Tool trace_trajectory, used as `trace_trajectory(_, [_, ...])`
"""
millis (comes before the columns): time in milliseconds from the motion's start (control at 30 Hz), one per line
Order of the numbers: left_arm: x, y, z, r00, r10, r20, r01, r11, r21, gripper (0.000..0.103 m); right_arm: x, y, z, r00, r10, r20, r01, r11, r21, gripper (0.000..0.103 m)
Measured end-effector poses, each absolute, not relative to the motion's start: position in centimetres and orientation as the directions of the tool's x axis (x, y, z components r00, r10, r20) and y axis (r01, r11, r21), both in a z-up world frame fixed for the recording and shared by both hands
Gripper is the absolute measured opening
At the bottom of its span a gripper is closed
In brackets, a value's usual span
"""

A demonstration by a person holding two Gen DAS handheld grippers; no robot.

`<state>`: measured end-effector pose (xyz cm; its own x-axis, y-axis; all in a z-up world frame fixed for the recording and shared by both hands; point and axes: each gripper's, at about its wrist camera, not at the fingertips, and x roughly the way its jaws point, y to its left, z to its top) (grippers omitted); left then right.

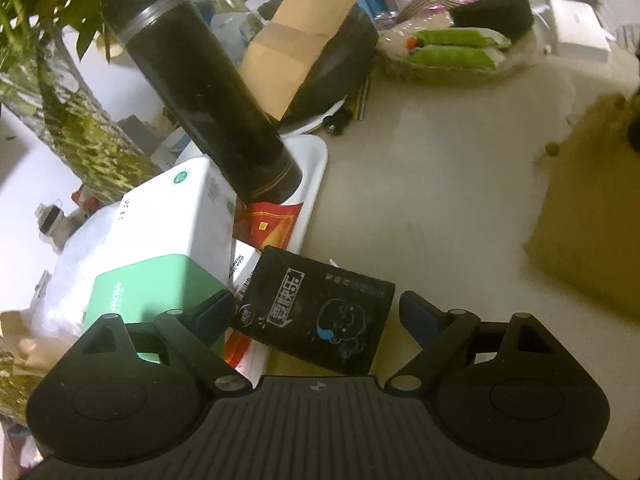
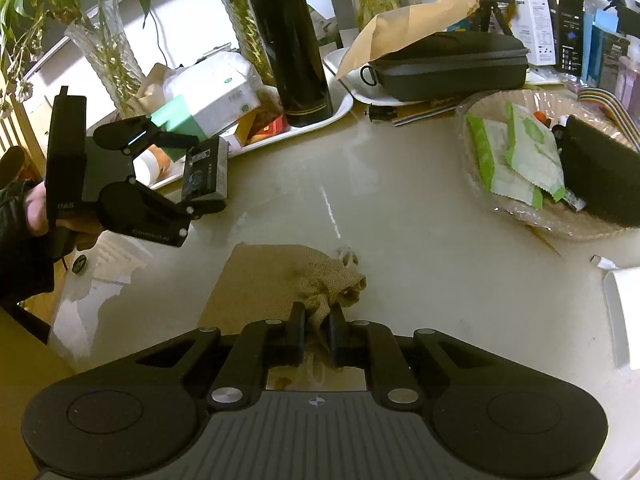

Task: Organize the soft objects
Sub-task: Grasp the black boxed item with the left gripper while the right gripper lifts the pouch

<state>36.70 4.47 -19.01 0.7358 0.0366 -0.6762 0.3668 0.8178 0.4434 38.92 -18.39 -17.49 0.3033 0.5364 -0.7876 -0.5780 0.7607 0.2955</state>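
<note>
My left gripper [image 1: 316,312] is open around a black tissue pack [image 1: 320,312] with a cartoon face; the pack sits between the fingers, which stand apart from its sides. In the right wrist view the same gripper [image 2: 200,168] holds the pack [image 2: 204,172] level above the table's left side. My right gripper [image 2: 318,320] is shut on the gathered neck of a burlap pouch [image 2: 280,276] lying on the table. The pouch also shows in the left wrist view [image 1: 588,208]. A woven basket [image 2: 480,120] at the right holds green-white packets [image 2: 516,156] and a black sponge [image 2: 600,180].
A white tray [image 2: 340,108] at the back holds a black thermos [image 2: 288,52], a green-white box [image 2: 204,104] and red packets. A black case [image 2: 448,64] under brown paper sits behind. Glass vases [image 2: 108,56] with plants stand far left. A white object [image 2: 624,312] lies at the right edge.
</note>
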Motion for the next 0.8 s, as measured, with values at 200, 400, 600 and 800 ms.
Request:
trace_trajectory(200, [36.0, 4.5, -19.0, 0.725, 0.029, -0.688, 0.397, 0.799, 0.452, 0.075, 38.9, -18.5, -17.8, 0.313, 0.522, -0.794, -0.567, 0.773, 0.285, 0.014])
trace_trajectory(400, [35.5, 5.6, -18.2, 0.699, -0.017, -0.715, 0.402, 0.836, 0.373, 0.073, 38.9, -19.0, -17.2, 0.339, 0.517, -0.786, -0.546, 0.788, 0.283, 0.014])
trace_trajectory(600, [34.0, 5.9, -16.7, 0.719, -0.05, -0.694, 0.393, 0.852, 0.345, 0.072, 38.5, -20.2, -15.2, 0.408, 0.518, -0.752, -0.505, 0.814, 0.288, 0.013])
trace_trajectory(800, [31.5, 6.2, -13.3, 0.746, -0.046, -0.664, 0.343, 0.881, 0.324, 0.072, 36.7, -21.5, -12.1, 0.46, 0.523, -0.718, -0.492, 0.823, 0.284, 0.013])
